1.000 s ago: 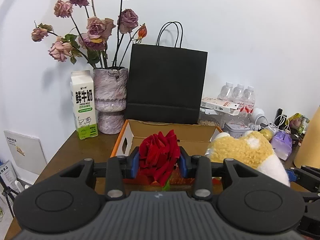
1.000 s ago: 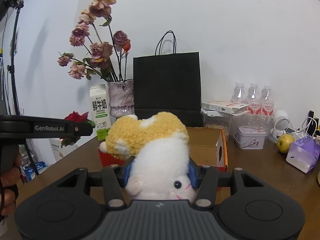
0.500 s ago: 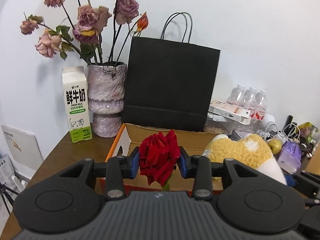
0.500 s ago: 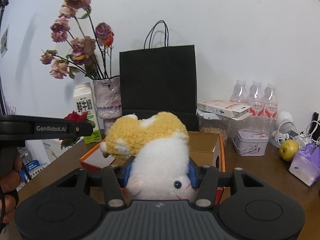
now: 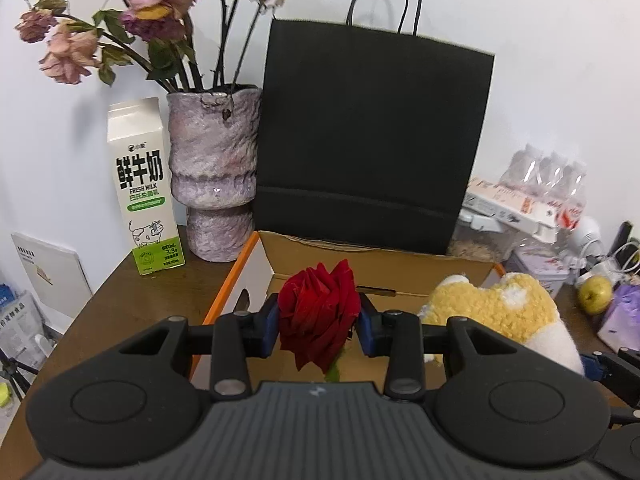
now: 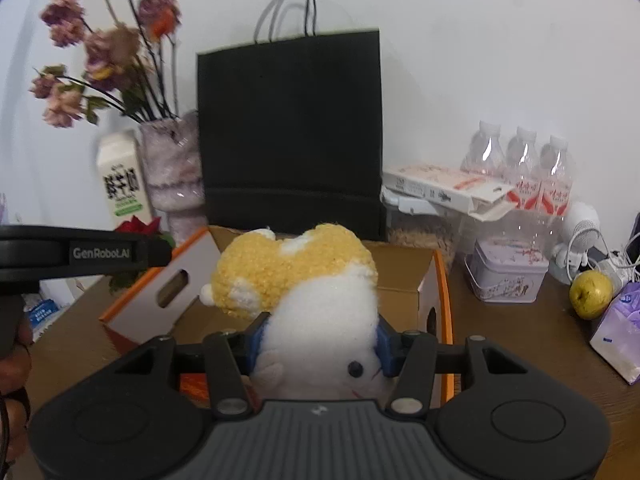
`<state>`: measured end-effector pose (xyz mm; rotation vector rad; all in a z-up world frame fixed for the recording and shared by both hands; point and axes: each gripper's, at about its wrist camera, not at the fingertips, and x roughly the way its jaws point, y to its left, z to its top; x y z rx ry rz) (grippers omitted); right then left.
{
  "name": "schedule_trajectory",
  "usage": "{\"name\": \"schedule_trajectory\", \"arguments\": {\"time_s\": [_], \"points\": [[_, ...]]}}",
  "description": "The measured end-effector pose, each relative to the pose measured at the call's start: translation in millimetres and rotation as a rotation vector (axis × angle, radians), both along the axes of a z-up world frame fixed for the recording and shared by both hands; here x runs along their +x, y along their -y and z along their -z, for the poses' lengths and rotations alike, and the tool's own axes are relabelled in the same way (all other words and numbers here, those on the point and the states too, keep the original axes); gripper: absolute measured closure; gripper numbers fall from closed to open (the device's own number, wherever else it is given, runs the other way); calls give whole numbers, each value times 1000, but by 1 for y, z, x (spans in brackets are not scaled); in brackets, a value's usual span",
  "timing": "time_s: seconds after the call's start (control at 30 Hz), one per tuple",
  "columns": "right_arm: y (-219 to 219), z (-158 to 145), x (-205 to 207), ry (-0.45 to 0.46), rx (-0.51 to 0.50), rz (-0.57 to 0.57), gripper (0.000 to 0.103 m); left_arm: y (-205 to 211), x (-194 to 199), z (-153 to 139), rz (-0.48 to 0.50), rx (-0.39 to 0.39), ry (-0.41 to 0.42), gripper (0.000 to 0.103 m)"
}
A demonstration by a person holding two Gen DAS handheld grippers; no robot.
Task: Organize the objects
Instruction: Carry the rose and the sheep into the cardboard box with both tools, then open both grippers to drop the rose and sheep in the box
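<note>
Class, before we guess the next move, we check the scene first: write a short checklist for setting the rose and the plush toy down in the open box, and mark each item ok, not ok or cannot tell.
1. Left gripper shut on the red rose: ok.
2. Right gripper shut on the plush toy: ok.
3. Cardboard box open at the top: ok.
4. Box floor free for both things: cannot tell, the held things hide much of it.
5. Black paper bag stands behind the box, not over its opening: ok.
6. Rose stem undamaged: cannot tell, only a green bit shows below the bloom.
</note>
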<state>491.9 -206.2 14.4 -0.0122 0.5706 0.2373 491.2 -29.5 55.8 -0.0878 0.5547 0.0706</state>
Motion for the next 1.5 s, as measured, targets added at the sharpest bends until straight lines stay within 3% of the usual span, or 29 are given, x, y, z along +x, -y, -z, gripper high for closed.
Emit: {"name": "schedule_trajectory", "arguments": {"time_s": [0.47,0.77,0.83,0.87,0.9,0.93,0.97,1.03,1.5], "points": [[2,31,61,-108,-41,36,52,13,58,35,-24,52,-105,64],[0,39,86,-138,-55,39,51,12,76,45,-32,53,-113,61],[0,40,88,-138,-56,40,47,10,77,46,-36,59,-104,46],[0,39,89,-131,-54,46,38,9,78,46,-37,60,-100,40],[1,39,89,-128,-55,52,30,9,78,45,-38,61,-93,23],[1,39,89,-122,-60,58,14,8,77,45,-38,65,-81,5],[1,39,89,-115,-68,60,9,8,76,44,-42,71,-67,0],[1,40,89,-115,-72,58,9,8,73,42,-44,77,-38,0],[4,33,75,-105,-58,69,5,8,60,37,-27,56,-39,0]]}}
